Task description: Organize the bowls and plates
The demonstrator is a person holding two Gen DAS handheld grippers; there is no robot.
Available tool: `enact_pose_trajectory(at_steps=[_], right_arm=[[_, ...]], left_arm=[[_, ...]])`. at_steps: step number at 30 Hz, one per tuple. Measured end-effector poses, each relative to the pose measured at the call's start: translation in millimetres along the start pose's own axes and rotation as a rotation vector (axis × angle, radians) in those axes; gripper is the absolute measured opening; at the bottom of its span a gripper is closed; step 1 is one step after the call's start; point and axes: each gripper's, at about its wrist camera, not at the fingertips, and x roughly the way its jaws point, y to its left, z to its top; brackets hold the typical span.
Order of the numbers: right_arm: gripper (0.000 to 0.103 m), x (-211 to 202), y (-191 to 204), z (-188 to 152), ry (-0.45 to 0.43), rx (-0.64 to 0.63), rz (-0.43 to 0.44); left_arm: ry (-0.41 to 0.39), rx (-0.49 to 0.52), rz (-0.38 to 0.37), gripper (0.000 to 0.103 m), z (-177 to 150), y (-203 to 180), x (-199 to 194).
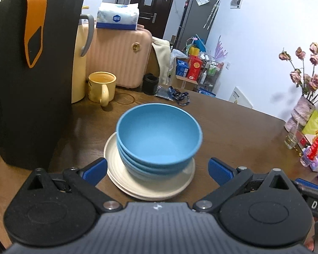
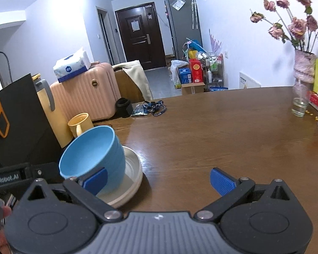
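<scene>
Two grippers are in view, and both stand with jaws spread wide and nothing between them. The left gripper is low over the worktop, its jaws to either side of the near rim of the stack of cream plates without touching it, as far as the left wrist view shows. The right gripper is to the right of the stack; its left pad overlaps the bowls in the right wrist view, but contact cannot be confirmed.

The nested blue bowls sit on the plates, toward the left side of the worktop and near its front edge. The bowls sit off-centre on the plates, shifted toward the left rim.

Risks from this position, as judgement:
- Tipping. The bowl stack is tall against its small foot. A sideways push from either pad at rim height would likely topple it off the plates.
- Sliding. The bowls and plates look smooth. A grip on the top bowl alone may lift it askew or drag the lower bowls with it.
- Collision. The yellow mug, holding liquid, and the black paper bag stand close behind and to the left. A wide swing toward the rear left corner could strike the mug and spill it.
- Plate shift. Pressing the near plate rim could tilt the plates and the whole load.
</scene>
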Motion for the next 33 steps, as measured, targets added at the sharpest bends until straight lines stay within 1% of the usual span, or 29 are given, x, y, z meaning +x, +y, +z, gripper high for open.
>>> enact_pose_trajectory(at_steps=[9,16,24,33], right_arm=[[0.103,-61.0,-26.9,-29.8,-0.026,-0.032,-0.011],[0.103,-99.6,-43.0,-52.3,-0.044,-0.044,-0.015],[0.103,-136.6,-55.5,-72.3,-0.072,-0.048,-0.024],[0.103,-170.2,-71.6,-90.6,-0.103,-0.027,-0.045]], left_arm=[[-0.036,0.007,-0.021,0.103,-37.6,-26.1,-50.1],[-0.039,0.012,-0.043,0.103,-68.4,-40.0,-84.0],[-0.062,0.051,-0.073,0.103,-99.1,-59.7,-119.5],[-0.080,0.091,-0.080,0.103,-122.9,-71.8,-148.4]])
